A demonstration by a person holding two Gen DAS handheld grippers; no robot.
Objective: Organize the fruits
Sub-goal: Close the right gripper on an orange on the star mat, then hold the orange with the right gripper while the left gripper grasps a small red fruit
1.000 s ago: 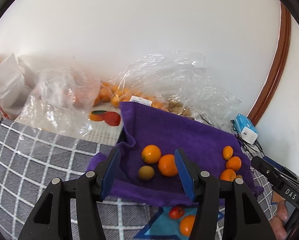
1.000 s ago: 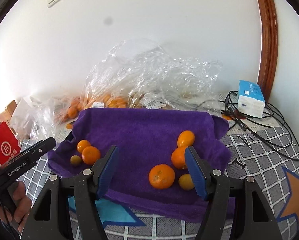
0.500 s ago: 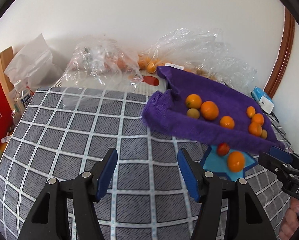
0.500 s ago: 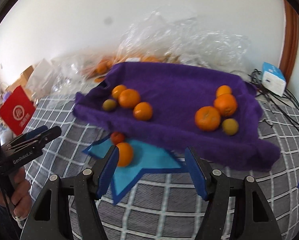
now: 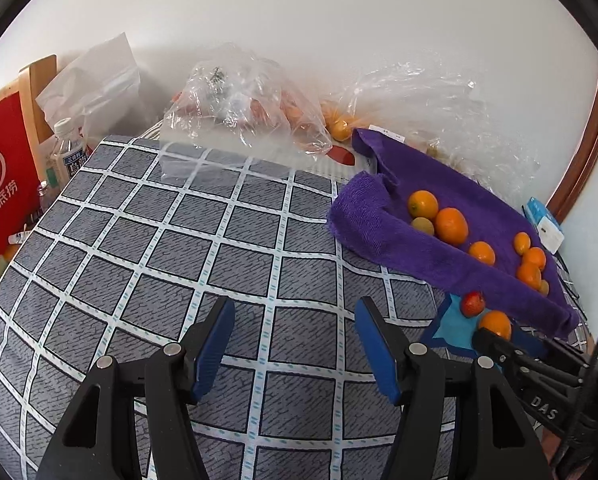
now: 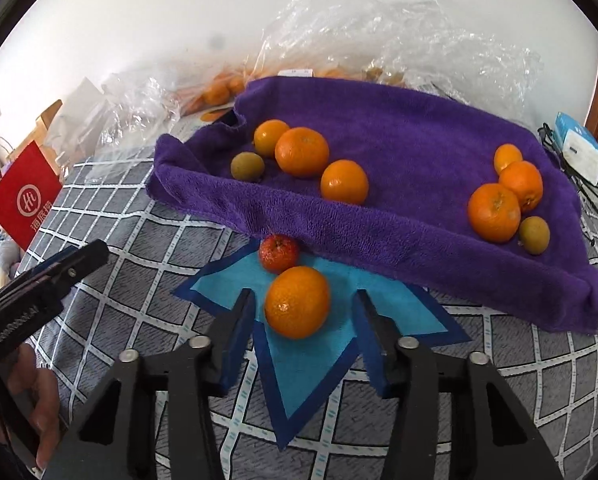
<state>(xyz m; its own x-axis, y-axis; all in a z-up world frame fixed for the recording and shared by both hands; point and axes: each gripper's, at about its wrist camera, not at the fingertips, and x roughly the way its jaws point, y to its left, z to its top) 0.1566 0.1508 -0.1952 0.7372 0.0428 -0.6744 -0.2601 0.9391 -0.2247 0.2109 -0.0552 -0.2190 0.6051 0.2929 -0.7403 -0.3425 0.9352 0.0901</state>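
Right gripper (image 6: 303, 303) jaws flank orange (image 6: 297, 302), gaps either side.

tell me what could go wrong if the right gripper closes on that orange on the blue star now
1. The right gripper is open with the orange only partly between its fingers; closing now might squeeze the round fruit forward and roll it away.
2. The red fruit touches or nearly touches the orange, so a push could knock it under the purple towel edge.
3. The left gripper is open over bare tablecloth, too far off to stop a rolling fruit.
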